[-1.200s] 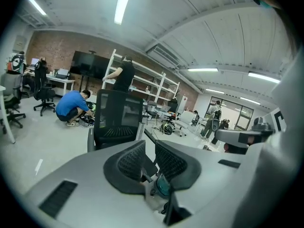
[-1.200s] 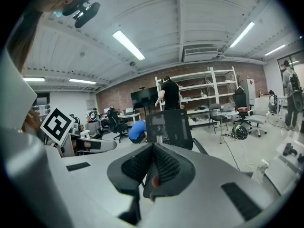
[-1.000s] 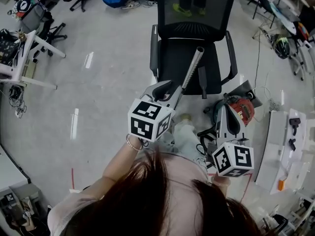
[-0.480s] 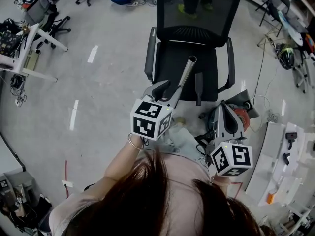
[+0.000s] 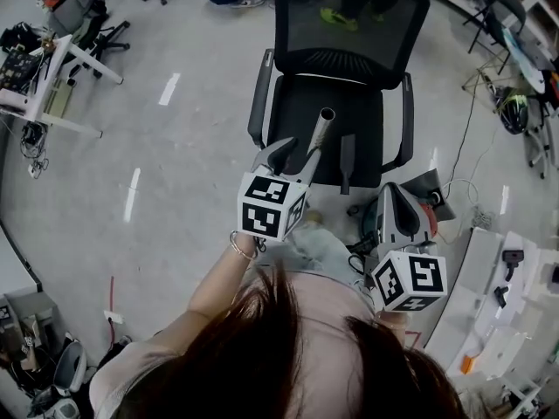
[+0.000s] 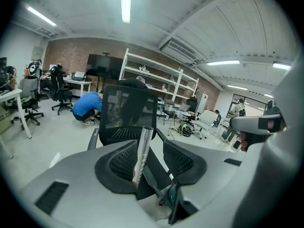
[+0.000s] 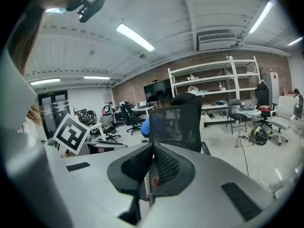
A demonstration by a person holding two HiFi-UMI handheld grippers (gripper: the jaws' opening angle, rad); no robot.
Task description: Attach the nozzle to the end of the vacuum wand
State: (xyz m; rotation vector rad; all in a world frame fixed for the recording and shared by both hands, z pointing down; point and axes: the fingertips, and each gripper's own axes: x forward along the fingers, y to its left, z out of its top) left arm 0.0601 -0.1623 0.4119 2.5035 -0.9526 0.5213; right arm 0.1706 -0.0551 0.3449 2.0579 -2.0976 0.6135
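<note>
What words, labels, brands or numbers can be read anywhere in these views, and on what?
No readable text in any view.
Left marker cube and right marker cube: black-and-white square patterns only, no letters.
Wall screen: dark and too far away to show any print.

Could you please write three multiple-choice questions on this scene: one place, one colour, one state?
1. The silver tube is: A on the floor; B between the jaws of the left hand-held gripper; C on a shelf.
2. The office chair is: A red; B white; C black.
3. The jaws of the right hand-held gripper are: A together; B wide apart; C out of view.
B: those jaws have just been opening, the tube between them. C: seat and back are black. A: they meet, no gap.
</note>
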